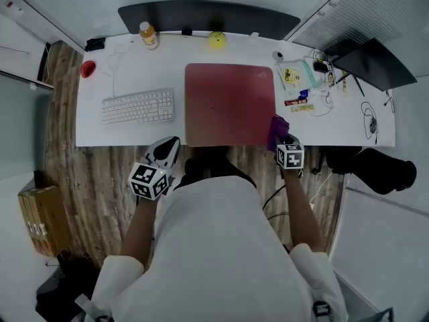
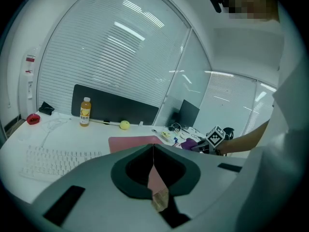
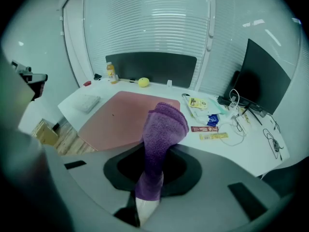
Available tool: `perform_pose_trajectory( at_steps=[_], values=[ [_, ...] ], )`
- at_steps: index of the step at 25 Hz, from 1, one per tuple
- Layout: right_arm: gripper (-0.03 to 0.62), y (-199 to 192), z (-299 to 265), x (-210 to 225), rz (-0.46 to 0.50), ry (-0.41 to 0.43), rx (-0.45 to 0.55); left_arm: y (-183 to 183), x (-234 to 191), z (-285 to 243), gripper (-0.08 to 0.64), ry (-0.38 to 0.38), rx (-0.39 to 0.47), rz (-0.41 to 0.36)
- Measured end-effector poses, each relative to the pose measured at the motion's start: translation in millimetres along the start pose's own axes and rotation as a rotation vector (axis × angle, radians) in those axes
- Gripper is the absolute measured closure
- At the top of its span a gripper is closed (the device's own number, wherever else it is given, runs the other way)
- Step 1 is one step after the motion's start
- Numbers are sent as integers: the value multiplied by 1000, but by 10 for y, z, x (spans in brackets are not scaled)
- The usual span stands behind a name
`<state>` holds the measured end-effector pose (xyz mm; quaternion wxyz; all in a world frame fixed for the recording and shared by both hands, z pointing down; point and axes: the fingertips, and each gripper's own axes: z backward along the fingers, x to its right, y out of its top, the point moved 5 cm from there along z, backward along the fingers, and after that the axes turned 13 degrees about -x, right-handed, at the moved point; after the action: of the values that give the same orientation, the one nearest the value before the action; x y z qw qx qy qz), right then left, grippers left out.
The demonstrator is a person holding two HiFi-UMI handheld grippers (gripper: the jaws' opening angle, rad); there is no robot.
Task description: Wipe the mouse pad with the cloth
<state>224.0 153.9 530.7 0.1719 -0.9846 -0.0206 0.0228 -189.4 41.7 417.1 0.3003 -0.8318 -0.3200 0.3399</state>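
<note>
A large pink mouse pad [image 1: 230,103] lies in the middle of the white desk [image 1: 348,119]. A purple cloth [image 3: 161,139] stands up between the jaws of my right gripper [image 3: 150,190], which is shut on it. In the head view this cloth [image 1: 277,131] hangs just over the pad's near right corner, with the right gripper [image 1: 287,146] behind it at the desk's front edge. My left gripper [image 1: 164,154] is shut with nothing in it, held off the desk's front edge below the keyboard. Its view shows the pad [image 2: 133,143] ahead.
A white keyboard [image 1: 138,106] lies left of the pad. At the back stand an orange drink bottle [image 1: 148,35] and a yellow ball [image 1: 216,40]. Snack packets and cables [image 1: 305,86] clutter the right side. A red object [image 1: 88,68] sits at the far left.
</note>
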Motion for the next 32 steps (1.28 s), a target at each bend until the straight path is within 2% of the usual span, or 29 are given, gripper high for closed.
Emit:
perform_pose_trajectory(
  at_steps=[9,19,26,32],
  values=[
    [508,-86,579,-307,-75,12,136,-112,99,165,541,-72,1,-34],
    [508,35,1204,-440,-76,27,292,130,355,109,541,-114,29,-78],
    [508,108,1434,-341,-52,73,364,296,613,39,541,-101,45,-108],
    [508,128,1647,-154,-13,112,410,442,856,40,541,-64,88,-103]
  ],
)
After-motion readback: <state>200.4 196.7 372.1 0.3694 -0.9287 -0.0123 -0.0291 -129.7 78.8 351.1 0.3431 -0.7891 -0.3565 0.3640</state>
